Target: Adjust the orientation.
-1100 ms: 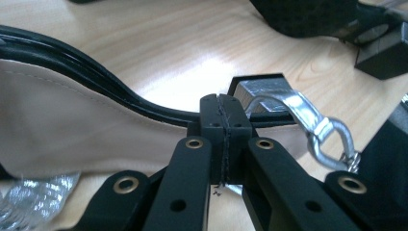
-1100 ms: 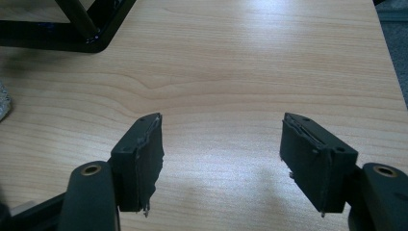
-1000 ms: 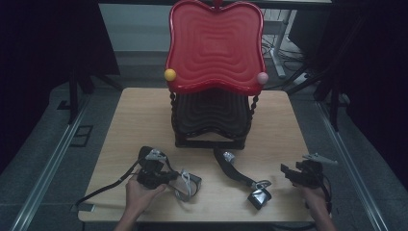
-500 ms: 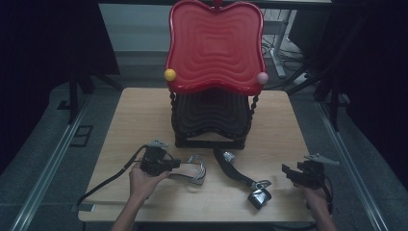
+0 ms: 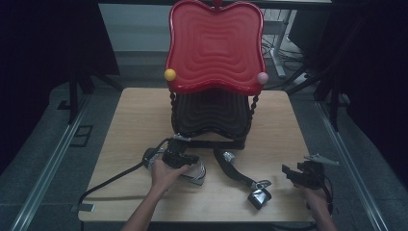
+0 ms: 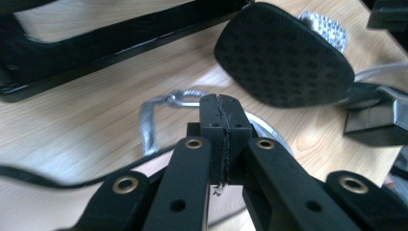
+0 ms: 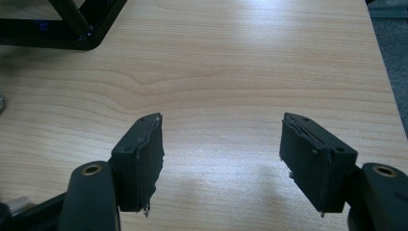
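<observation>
My left gripper point(image 5: 190, 163) point(image 6: 222, 98) is shut, its pads pressed flat together just above the table. A bent silver metal bracket point(image 6: 150, 126) point(image 5: 196, 174) lies right at its tips; whether the pads pinch its edge I cannot tell. Just beyond lies a black dimpled pedal pad point(image 6: 284, 57), part of a black strip point(image 5: 234, 169) ending in a metal-clad block point(image 5: 259, 197). My right gripper point(image 5: 288, 172) point(image 7: 221, 139) stands open near the table's right front, over bare wood with nothing between its jaws.
A two-tier stand rises at the table's point(image 5: 139, 125) middle back: a red wavy tray point(image 5: 214, 45) over a black one point(image 5: 211, 115), with a yellow ball point(image 5: 170, 74) and a pink ball point(image 5: 262, 77). Its black base frame point(image 6: 96, 43) point(image 7: 72, 24) lies close ahead.
My left gripper has moved forward and to the right, toward the stand's base and the black strip, and the silver bracket shifted with it. The right gripper has stayed in place.
</observation>
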The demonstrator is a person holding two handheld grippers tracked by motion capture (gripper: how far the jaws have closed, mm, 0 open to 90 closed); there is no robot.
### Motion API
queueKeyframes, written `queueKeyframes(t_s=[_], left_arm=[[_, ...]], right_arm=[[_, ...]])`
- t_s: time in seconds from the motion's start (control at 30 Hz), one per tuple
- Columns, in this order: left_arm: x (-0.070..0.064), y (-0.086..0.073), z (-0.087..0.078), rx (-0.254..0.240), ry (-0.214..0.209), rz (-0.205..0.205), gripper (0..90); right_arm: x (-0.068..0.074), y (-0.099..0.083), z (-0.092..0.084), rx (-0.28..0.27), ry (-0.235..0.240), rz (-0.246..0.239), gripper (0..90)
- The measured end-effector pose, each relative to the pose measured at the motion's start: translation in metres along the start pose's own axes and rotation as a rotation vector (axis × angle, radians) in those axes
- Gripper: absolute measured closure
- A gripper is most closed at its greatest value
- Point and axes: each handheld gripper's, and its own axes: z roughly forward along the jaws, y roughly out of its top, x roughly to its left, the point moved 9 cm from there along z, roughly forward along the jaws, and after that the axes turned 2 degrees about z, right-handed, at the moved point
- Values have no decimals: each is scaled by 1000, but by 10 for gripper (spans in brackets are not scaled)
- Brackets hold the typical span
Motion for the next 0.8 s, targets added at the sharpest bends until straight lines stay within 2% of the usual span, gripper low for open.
queueKeyframes(t_s=[0.07,0.1,0.17,0.27,0.37,0.4,0.5,0.67,0.7,0.8], left_arm=[[1,1,3,3,14,1,899],[2,4,10,10,10,-6,899],[2,5,13,18,12,-1,899],[0,8,20,26,-14,-21,899],[1,1,25,61,1,-10,900],[0,-4,28,70,7,6,900],[-1,-5,27,61,10,-1,900],[-3,-14,24,42,-43,-16,900],[-5,-17,22,48,-45,-1,900],[-10,-27,16,53,-56,13,900]], right_arm=[[0,0,0,3,0,-1,324],[0,0,0,3,0,-2,324],[0,-1,1,6,-1,-4,324],[1,-2,2,10,-2,-3,324],[1,-1,0,7,-4,-8,324],[0,-2,1,7,-5,-8,324],[-2,-2,0,12,-9,-5,324],[-2,-2,1,9,-8,-6,324],[-1,-2,1,7,-9,-3,324],[0,-3,1,13,-10,-4,324]])
